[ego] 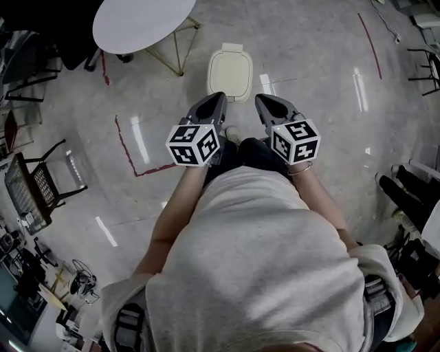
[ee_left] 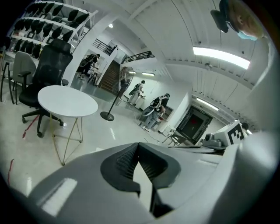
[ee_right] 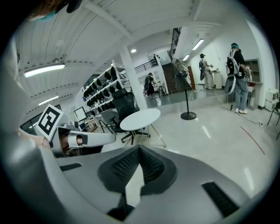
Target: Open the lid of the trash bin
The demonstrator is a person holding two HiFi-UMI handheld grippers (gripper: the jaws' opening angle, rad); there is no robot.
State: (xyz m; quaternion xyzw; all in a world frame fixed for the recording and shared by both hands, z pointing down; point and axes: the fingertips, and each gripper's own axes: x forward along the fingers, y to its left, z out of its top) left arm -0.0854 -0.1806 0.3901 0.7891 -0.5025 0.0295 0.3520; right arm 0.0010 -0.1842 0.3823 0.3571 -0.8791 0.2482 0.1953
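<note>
The trash bin (ego: 230,72) is a small cream bin standing on the floor ahead of me, and its lid lies flat and closed. My left gripper (ego: 218,96) and right gripper (ego: 260,97) are held side by side at waist height, their tips pointing toward the bin and short of it, touching nothing. Both gripper views look out over the room, and the bin is hidden in them. The left gripper (ee_left: 138,144) has its jaws met at the tip, holding nothing. The right gripper (ee_right: 139,147) is shut and holds nothing as well.
A round white table (ego: 141,20) on thin legs stands to the bin's left. A black wire chair (ego: 38,182) is at the far left, and red tape lines (ego: 127,148) mark the floor. People stand far back (ee_left: 153,109), (ee_right: 236,74). A black office chair (ee_left: 46,74) is behind the table.
</note>
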